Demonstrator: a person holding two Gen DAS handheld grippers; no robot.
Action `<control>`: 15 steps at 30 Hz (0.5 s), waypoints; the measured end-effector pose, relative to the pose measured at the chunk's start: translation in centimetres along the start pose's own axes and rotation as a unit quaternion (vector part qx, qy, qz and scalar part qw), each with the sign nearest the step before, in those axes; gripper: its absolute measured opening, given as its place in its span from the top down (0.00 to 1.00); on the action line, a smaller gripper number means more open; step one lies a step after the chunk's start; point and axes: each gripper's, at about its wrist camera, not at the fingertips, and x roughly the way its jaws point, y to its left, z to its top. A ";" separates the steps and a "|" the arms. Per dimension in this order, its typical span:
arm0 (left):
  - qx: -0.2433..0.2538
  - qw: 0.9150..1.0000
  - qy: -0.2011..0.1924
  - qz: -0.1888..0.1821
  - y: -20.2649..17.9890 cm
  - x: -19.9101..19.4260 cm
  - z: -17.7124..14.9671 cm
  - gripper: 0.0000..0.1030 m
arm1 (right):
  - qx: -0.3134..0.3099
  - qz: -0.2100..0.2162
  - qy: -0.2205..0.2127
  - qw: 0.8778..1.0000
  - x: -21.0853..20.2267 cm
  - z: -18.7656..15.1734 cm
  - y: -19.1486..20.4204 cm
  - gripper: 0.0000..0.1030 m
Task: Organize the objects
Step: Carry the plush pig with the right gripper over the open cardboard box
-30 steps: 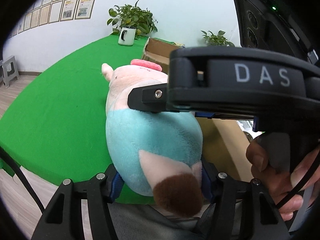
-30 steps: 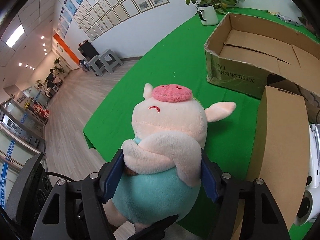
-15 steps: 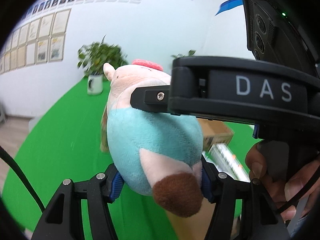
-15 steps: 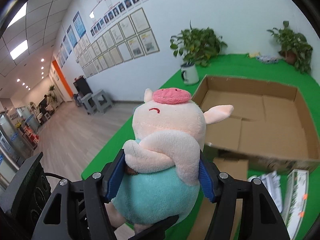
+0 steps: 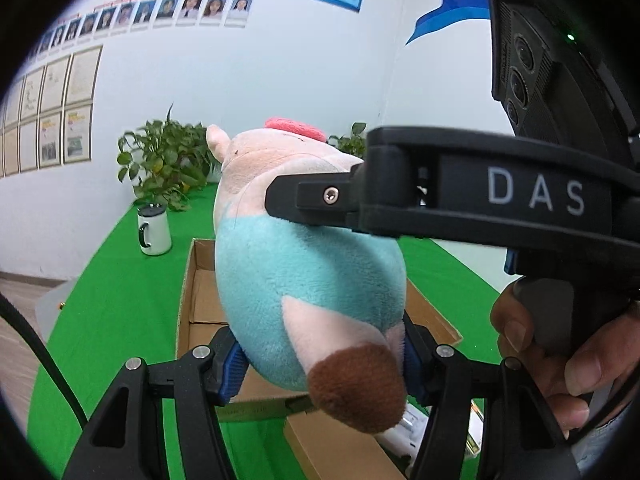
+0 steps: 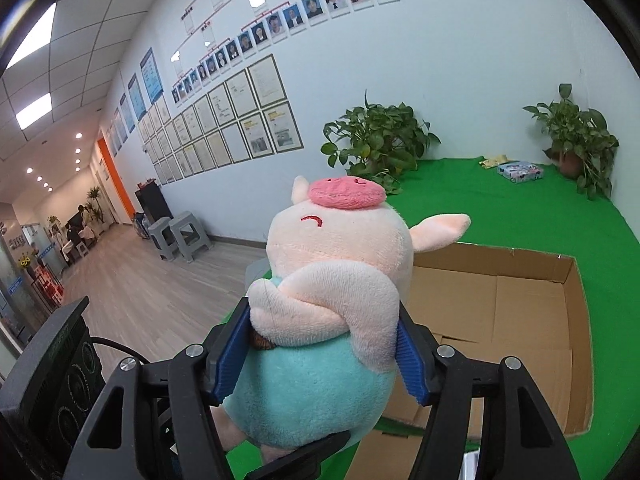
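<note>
A plush pig (image 5: pixel 308 280) with a pink head and a teal body hangs in the air, gripped by both grippers. My left gripper (image 5: pixel 322 364) is shut on its lower body by the brown-tipped foot. My right gripper (image 6: pixel 322 356) is shut on its upper body across the folded arm; the pig's head (image 6: pixel 340 248) points away from it. In the left wrist view one of the right gripper's fingers (image 5: pixel 312 196) presses the pig's side, with a hand (image 5: pixel 560 352) on the handle. An open, empty cardboard box (image 6: pixel 500 264) lies on the green table just beyond and below the pig.
A closed cardboard box (image 5: pixel 332 444) lies under the pig near the table's front. A white mug (image 5: pixel 154 230) and a potted plant (image 6: pixel 376 140) stand at the back left. Another plant (image 6: pixel 580 140) and a small printed box (image 6: pixel 520 171) sit at the back right. Grey stools (image 6: pixel 180 236) stand on the floor.
Both grippers have risen with the pig and swung toward the wall. The open box, earlier off to the side, now lies right below and ahead of the pig.
</note>
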 end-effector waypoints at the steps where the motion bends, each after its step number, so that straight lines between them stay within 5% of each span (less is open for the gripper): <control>1: -0.002 1.000 0.004 0.000 0.4 0.6 0.3 0.40 | 0.000 -0.001 0.004 1.000 1.2 0.5 -0.5 0.40; 3: -0.011 1.000 0.009 -0.003 1.5 -1.3 -0.9 0.40 | 0.002 -0.003 0.013 1.000 4.6 1.7 -1.5 0.40; 15: -0.053 0.997 0.063 0.009 4.4 4.3 -2.7 0.40 | 0.015 0.007 0.062 0.998 19.1 2.1 -3.7 0.41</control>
